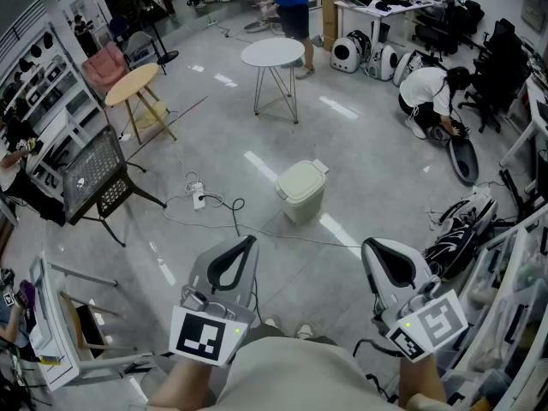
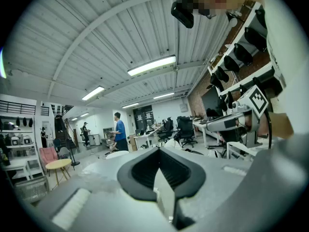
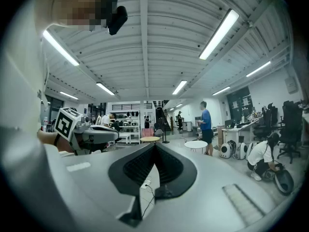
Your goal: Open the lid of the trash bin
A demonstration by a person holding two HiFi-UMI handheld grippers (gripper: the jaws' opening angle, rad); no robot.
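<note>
Trash bin [image 1: 300, 199] upright, lid [image 1: 301, 177] down; left gripper [image 1: 251, 241], right gripper [image 1: 368, 246]: jaws together.

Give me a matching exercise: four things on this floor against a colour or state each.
Things:
1. bin
2. far round table
3. left table
4. chair

Colour or state:
A. pink
B. lid shut
C. white
D. tan

Pairs: 1-B, 2-C, 3-D, 4-A.

Left hand [image 1: 185, 391] beyond bottom edge
</note>
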